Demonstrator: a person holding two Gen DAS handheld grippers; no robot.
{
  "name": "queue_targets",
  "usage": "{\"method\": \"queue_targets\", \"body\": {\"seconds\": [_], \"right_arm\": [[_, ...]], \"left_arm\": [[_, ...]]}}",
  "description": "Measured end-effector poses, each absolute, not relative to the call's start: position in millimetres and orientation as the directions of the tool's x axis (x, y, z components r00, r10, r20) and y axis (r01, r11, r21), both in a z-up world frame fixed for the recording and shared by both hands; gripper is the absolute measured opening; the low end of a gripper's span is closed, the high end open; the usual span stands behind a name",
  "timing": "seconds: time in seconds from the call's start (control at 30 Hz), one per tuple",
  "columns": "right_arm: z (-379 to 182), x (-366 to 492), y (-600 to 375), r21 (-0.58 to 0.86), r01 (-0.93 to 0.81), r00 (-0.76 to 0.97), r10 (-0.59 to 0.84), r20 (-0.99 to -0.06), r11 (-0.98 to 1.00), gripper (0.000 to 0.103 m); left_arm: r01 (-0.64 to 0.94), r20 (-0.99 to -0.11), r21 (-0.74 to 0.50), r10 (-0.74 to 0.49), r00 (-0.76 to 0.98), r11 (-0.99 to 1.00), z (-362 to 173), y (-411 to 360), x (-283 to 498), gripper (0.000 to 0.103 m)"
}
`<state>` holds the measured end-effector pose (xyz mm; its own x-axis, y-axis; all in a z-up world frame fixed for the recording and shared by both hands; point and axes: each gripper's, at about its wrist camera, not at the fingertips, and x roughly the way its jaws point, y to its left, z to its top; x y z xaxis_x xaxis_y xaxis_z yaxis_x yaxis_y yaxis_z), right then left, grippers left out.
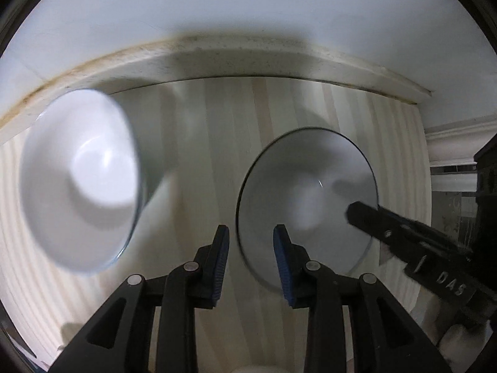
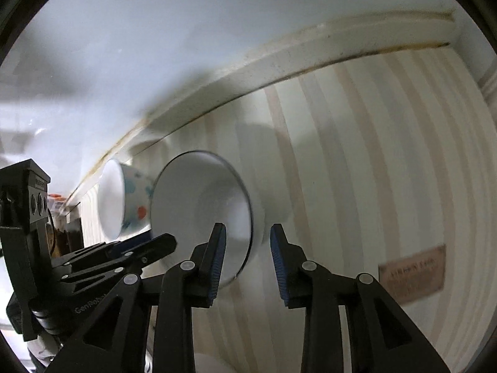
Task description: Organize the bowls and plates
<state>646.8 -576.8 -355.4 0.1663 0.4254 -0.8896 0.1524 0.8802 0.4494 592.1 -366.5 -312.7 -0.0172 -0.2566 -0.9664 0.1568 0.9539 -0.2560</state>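
Observation:
Two bowls stand on a pale striped wooden table [image 1: 217,143]. In the left wrist view, a white bowl [image 1: 80,180] sits at the left and a white bowl with a thin dark rim [image 1: 307,199] at the right. My left gripper [image 1: 251,242] is open just above the dark-rimmed bowl's near-left rim, gripping nothing. My right gripper [image 1: 354,214] reaches in over the same bowl's right side. In the right wrist view, my right gripper [image 2: 247,236] is open over the dark-rimmed bowl [image 2: 202,211]. Behind it stands a bowl with blue and red spots [image 2: 133,199]. My left gripper [image 2: 164,244] is at the lower left.
A white wall with a stained ledge [image 1: 248,59] runs along the table's back edge. The table ends at the right [image 1: 419,161], with white moulding beyond. A small brown label [image 2: 411,272] lies on the table to the right of the bowls. Both views are blurred.

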Motion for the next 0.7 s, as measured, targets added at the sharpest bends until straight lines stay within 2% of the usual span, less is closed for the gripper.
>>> {"method": "queue_targets", "body": {"seconds": [0.07, 0.1, 0.4, 0.7], "right_arm": [[-365.7, 652.2, -576.9, 0.45, 0.164, 0.154, 0.428, -0.89, 0.878, 0.025], [-369.4, 653.7, -577.3, 0.459, 0.168, 0.153, 0.437, -0.886, 0.872, 0.015], [-361.4, 645.4, -570.3, 0.431, 0.141, 0.159, 0.409, -0.899, 0.892, 0.014], [-317.4, 610.4, -566.5, 0.468, 0.112, 0.197, 0.442, -0.875, 0.877, 0.014]], "left_arm": [[0.17, -0.968, -0.247, -0.249, -0.009, 0.954, -316.4, -371.9, 594.4, 0.023], [0.174, -0.97, -0.24, -0.243, -0.005, 0.955, -316.5, -373.1, 593.9, 0.023], [0.204, -0.973, -0.217, -0.229, 0.036, 0.955, -300.6, -373.1, 585.5, 0.023], [0.248, -0.963, -0.217, -0.248, 0.1, 0.944, -252.5, -373.6, 550.7, 0.023]]}}
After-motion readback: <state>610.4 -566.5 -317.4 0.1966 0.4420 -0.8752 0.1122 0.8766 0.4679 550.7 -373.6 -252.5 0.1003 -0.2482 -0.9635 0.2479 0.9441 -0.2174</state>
